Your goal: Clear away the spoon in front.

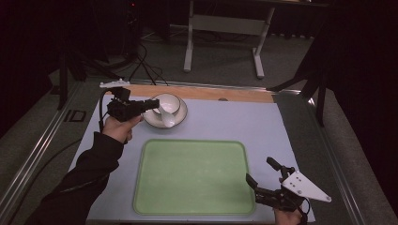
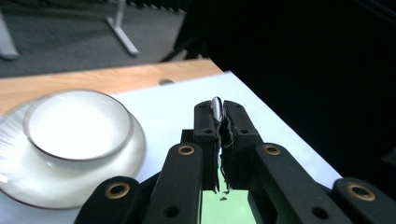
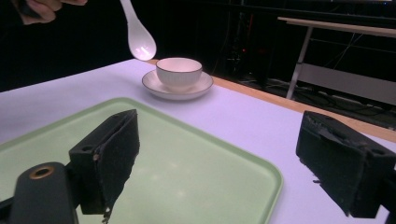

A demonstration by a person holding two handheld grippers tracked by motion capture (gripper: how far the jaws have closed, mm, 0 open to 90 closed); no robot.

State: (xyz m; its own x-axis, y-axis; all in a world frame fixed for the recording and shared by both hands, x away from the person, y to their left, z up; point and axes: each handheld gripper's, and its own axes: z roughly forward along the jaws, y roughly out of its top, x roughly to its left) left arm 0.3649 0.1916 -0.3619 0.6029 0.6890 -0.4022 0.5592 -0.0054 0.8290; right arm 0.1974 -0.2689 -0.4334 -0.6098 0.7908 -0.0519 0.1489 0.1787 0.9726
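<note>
Basically, pale mat (image 1: 244, 119) w/ green tray (image 1: 193, 176), dark room.

Pale green tray (image 1: 195, 176) sits in the lower middle of the frame on a light blue mat (image 1: 234, 119), nothing on it. A strip of bare wooden tabletop (image 1: 211, 93) runs along the mat's far edge. Up top there's a white desk frame (image 1: 225, 28) on grey carpet, plus some black cables (image 1: 145, 65) trailing at upper left.
</note>
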